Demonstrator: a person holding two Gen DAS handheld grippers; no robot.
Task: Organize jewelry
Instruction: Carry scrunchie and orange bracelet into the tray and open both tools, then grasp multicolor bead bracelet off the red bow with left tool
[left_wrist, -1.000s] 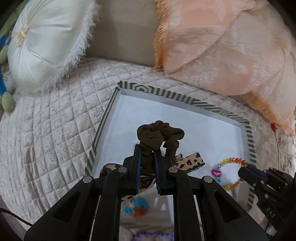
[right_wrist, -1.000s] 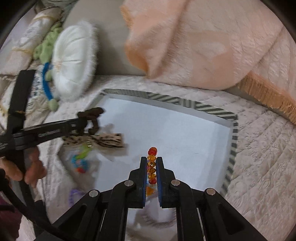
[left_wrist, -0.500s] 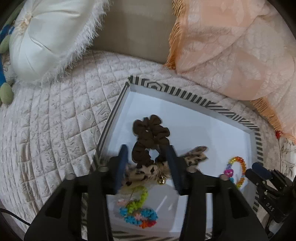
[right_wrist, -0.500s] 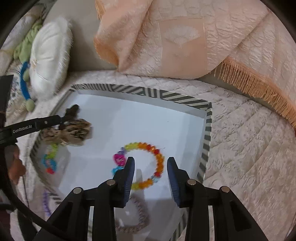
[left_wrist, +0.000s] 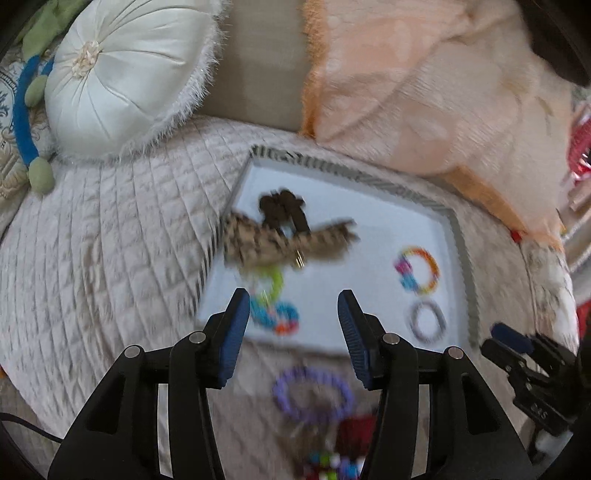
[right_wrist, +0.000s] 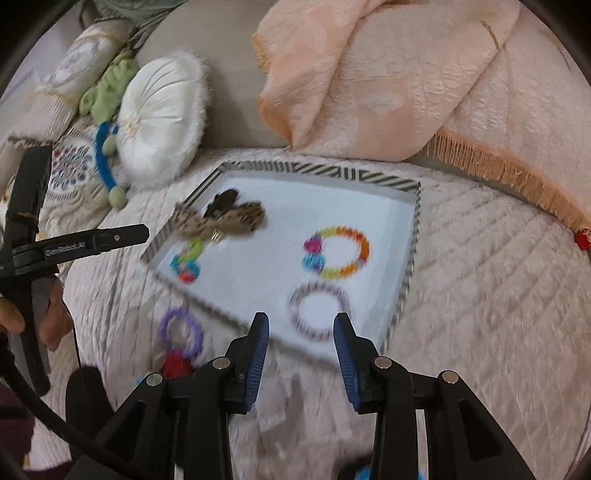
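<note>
Both tongs, left (left_wrist: 290, 306) & right (right_wrist: 297, 332), released, empty. Risk: purple bracelet (left_wrist: 312, 395) lies on soft quilt (left_wrist: 110, 258); tongs may snag fabric.

I'm working in a home, on a bed or sofa — quilted cream cover (right_wrist: 480, 295), a round white frilled cushion (right_wrist: 162, 118), a fringed peach throw (right_wrist: 388, 74) — with a striped-rim tray (right_wrist: 321, 173) set on the cover

You see one striped tray (right_wrist: 410, 236). In tray: two scrunchies – brown (right_wrist: 221, 199), leopard (right_wrist: 221, 220); three bead bracelets (right_wrist: 338, 256). Outside tray: one purple bracelet (right_wrist: 181, 331). One round white cushion (right_wrist: 159, 122).
</note>
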